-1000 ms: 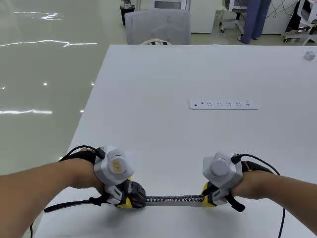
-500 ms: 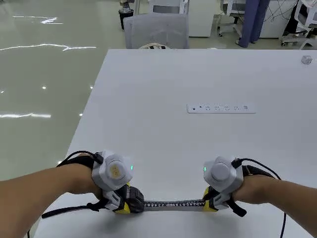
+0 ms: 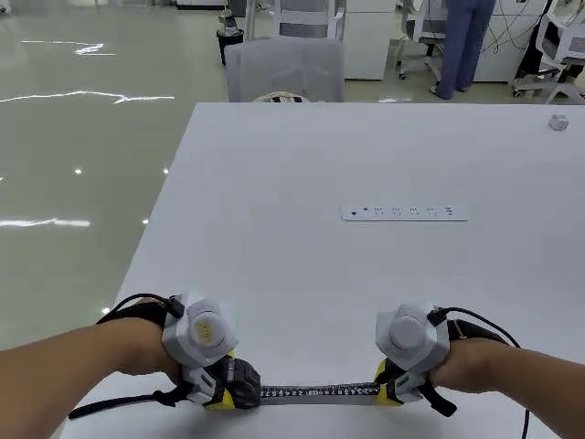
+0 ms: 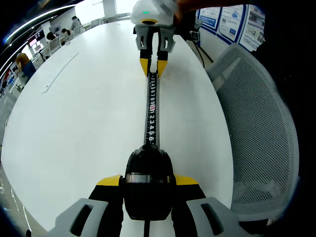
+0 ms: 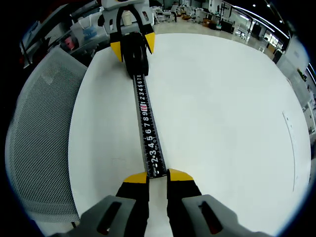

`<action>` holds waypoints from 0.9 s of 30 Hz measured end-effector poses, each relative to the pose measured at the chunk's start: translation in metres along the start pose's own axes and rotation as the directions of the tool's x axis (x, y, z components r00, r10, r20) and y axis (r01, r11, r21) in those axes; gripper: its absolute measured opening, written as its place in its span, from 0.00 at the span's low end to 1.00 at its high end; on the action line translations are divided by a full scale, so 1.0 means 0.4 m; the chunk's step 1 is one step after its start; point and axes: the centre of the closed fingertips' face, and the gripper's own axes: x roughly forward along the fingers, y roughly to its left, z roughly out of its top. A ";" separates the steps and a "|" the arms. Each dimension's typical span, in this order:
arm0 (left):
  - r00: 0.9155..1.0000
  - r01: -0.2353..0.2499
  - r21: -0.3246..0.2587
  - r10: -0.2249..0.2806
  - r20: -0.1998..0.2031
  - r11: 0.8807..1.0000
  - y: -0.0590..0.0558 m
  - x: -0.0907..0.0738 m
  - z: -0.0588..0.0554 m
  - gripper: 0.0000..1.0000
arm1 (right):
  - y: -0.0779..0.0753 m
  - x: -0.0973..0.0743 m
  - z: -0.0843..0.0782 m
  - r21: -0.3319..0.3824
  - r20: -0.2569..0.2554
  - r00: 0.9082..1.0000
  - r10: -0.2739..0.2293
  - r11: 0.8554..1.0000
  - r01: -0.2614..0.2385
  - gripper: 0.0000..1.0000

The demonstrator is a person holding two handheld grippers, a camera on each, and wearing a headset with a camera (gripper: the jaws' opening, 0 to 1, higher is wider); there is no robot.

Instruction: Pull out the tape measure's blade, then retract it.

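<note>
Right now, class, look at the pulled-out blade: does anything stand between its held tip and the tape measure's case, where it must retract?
Nothing visible does. The blade runs straight over bare table from the right gripper to the case in the left gripper; the power strip lies well aside.

Head view looks down; gripper views face each other, sharing the blade (image 4: 151,108)

Along the bench's (image 3: 302,155) near edge, the tape measure (image 3: 245,385) sits left in the left gripper (image 4: 148,180), its blade (image 3: 320,394) running right to the right gripper (image 5: 158,176), with the power strip (image 3: 404,213) behind mid-bench and a chair (image 3: 285,69) beyond the far edge.
</note>
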 end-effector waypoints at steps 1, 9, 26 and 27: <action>1.000 0.000 0.000 0.000 0.000 1.000 0.000 0.000 0.000 0.34 | 0.000 -0.001 0.000 0.000 0.001 1.000 0.000 1.000 0.000 0.11; 1.000 0.001 -0.002 -0.001 -0.003 1.000 0.000 0.000 0.000 0.34 | -0.001 -0.005 -0.006 0.003 0.000 1.000 0.000 1.000 0.000 0.11; 1.000 0.011 0.013 -0.011 -0.025 1.000 -0.001 0.001 -0.003 0.34 | -0.005 -0.017 -0.032 0.003 -0.011 1.000 -0.005 1.000 0.005 0.12; 1.000 0.012 0.014 -0.012 -0.026 1.000 -0.001 0.001 -0.003 0.34 | -0.005 -0.017 -0.033 0.004 -0.011 1.000 -0.005 1.000 0.005 0.12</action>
